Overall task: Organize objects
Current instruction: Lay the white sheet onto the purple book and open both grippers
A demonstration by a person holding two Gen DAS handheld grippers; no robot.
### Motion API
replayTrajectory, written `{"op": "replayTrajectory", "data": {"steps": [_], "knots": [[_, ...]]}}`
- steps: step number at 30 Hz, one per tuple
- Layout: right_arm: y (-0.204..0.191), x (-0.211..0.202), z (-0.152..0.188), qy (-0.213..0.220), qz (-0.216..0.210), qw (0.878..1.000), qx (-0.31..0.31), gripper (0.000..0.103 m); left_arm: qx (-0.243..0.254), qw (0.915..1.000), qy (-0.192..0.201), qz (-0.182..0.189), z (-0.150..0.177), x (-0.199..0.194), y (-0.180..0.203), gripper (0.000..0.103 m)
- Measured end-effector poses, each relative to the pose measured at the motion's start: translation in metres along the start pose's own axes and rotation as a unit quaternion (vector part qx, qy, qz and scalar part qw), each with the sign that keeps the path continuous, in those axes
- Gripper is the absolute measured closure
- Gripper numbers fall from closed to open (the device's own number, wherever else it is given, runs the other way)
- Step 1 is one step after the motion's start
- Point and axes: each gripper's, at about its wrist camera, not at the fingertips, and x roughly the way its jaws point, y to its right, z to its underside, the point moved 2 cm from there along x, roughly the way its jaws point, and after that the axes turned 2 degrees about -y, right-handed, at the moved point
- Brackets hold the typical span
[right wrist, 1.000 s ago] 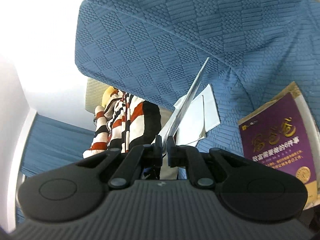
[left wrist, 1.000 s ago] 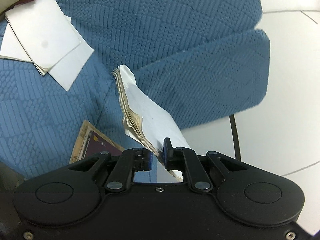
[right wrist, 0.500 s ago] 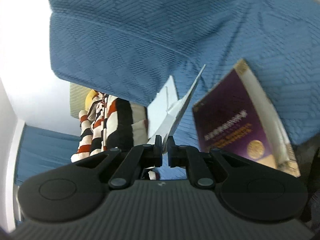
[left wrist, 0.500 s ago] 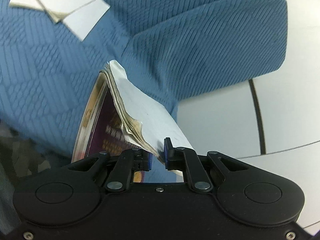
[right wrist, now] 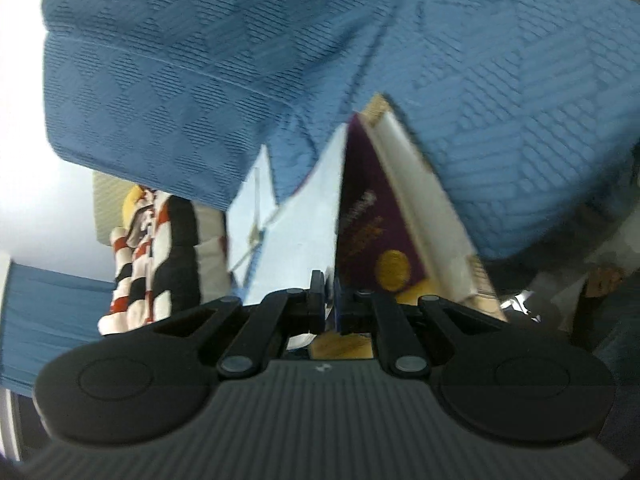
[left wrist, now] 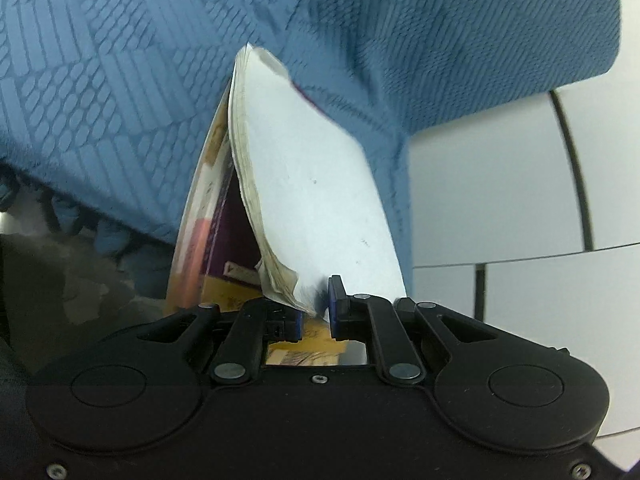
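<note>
Left gripper point(left wrist: 315, 312): jaws nearly closed, clamped on the near corner of a worn white booklet point(left wrist: 316, 184). The booklet stands on edge and runs straight ahead from the jaws, long axis pointing away toward the blue sofa point(left wrist: 120, 100). Just left of the jaws, touching or nearly touching the booklet's yellowed page edges, lies the purple book point(left wrist: 218, 236); contact cannot be confirmed.

Right gripper point(right wrist: 329, 300): jaws pinched almost fully together on a thin white sheet edge point(right wrist: 304, 232), presumably the same booklet's other side. Purple book point(right wrist: 372, 220) sits immediately right of these jaws, its length running away up the sofa seat. Striped cushion point(right wrist: 148, 248) further left, well apart.

Judgement: booklet is being brought onto or beside the purple book, axes roughly parallel. Both hands equally engaged; the right is nearer the book's cover.
</note>
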Motion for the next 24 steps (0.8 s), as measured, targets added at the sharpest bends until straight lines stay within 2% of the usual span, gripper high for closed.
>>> {"op": "replayTrajectory", "data": {"steps": [5, 13, 16, 19, 21, 23, 24], "knots": [[0.018, 0.005, 0.006, -0.009, 0.013, 1.0, 0.005, 0.095, -0.001, 0.9996, -0.008, -0.028, 0.009, 0.009, -0.006, 0.093], [0.024, 0.007, 0.009, -0.014, 0.034, 0.999, -0.019, 0.093, 0.004, 0.9993, -0.008, -0.038, 0.016, 0.009, -0.003, 0.092], [0.025, 0.008, 0.01, -0.017, 0.039, 0.999, -0.021, 0.093, 0.013, 0.9989, -0.009, -0.045, 0.015, 0.01, 0.0, 0.088], [0.023, 0.006, 0.01, -0.016, 0.045, 0.999, -0.025, 0.09, 0.025, 0.9983, -0.01, -0.052, 0.016, 0.008, 0.005, 0.077], [0.021, 0.004, 0.009, -0.015, 0.05, 0.998, -0.029, 0.089, 0.03, 0.998, -0.013, -0.054, 0.017, 0.004, 0.008, 0.063], [0.019, 0.001, 0.009, -0.018, 0.055, 0.998, -0.029, 0.086, 0.037, 0.9975, -0.013, -0.058, 0.016, -0.001, 0.011, 0.053], [0.018, 0.0, 0.008, -0.02, 0.06, 0.997, -0.032, 0.083, 0.043, 0.997, -0.01, -0.064, 0.017, -0.004, 0.013, 0.052]]}}
